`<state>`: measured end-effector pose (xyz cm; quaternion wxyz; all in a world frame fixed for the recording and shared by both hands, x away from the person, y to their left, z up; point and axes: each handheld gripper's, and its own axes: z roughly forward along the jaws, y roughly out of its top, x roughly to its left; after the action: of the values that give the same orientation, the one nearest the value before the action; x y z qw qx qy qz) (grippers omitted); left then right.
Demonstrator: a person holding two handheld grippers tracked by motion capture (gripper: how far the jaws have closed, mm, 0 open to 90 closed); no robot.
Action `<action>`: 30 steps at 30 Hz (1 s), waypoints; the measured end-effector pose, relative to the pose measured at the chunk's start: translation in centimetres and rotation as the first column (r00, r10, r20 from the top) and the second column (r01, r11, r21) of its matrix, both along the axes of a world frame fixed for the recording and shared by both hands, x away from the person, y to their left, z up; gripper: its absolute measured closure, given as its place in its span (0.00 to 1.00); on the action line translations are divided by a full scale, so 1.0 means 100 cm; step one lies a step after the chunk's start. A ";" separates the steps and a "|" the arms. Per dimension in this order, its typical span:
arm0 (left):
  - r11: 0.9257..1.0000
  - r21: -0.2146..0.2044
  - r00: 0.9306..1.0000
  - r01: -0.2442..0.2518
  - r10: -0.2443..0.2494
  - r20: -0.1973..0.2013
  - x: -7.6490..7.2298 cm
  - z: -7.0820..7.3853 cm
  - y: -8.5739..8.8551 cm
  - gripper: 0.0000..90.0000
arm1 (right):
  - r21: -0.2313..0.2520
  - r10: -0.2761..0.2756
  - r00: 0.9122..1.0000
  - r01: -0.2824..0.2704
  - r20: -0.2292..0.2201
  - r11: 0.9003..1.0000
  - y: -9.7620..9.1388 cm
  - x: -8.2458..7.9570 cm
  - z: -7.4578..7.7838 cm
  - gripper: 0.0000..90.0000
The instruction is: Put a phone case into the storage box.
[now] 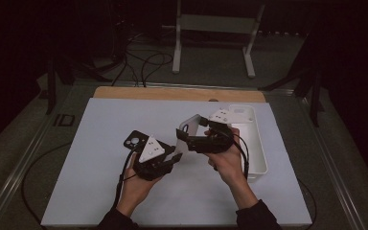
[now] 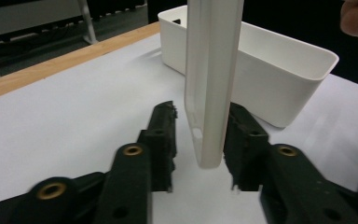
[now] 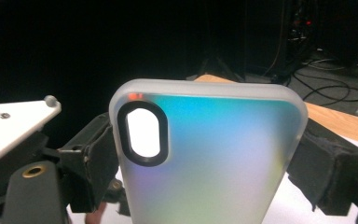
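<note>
No writing is readable on the phone case (image 3: 209, 158). The right gripper (image 1: 184, 136) clamps the case's long edges, pointing toward nine o'clock. The left gripper (image 1: 175, 155), aimed toward two o'clock, straddles its lower edge with slack jaws.

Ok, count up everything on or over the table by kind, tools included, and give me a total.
Frosted phone case: 1
Black phone-shaped item: 1
White bin: 1
Tools: 2, the left tool and the right tool
Total: 5

No readable text, label or number, as far as the dim frames show.
</note>
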<state>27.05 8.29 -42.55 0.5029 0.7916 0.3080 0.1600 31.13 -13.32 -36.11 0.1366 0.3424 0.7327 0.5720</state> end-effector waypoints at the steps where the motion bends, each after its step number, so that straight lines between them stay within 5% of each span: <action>1: 1.000 -0.003 1.000 0.004 -0.004 0.002 -0.001 0.001 0.002 0.66 | -0.001 -0.001 1.000 0.001 0.000 1.000 0.000 0.000 0.000 0.19; 8: 0.999 -0.006 0.999 -0.032 0.033 0.022 -0.004 0.004 0.011 0.44 | -0.001 -0.007 1.000 0.007 0.003 1.000 -0.002 0.001 0.000 0.19; 18: 0.995 -0.029 0.994 -0.097 0.098 0.051 -0.009 0.012 0.034 0.31 | -0.011 -0.013 1.000 0.013 0.015 1.000 -0.005 0.001 0.001 0.19; 24: 0.979 -0.016 0.977 -0.205 0.206 0.060 -0.008 0.013 0.047 0.18 | -0.011 -0.021 1.000 0.022 0.014 1.000 -0.008 0.002 0.002 0.19; 30: 0.968 -0.018 0.966 -0.249 0.250 0.065 -0.009 0.013 0.059 0.09 | -0.005 -0.032 0.999 0.032 0.008 0.999 -0.011 0.003 0.003 0.19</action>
<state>26.20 14.20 -41.29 0.4927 0.7383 0.3890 0.2467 31.44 -14.44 -35.84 0.1493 0.3515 0.7280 0.5693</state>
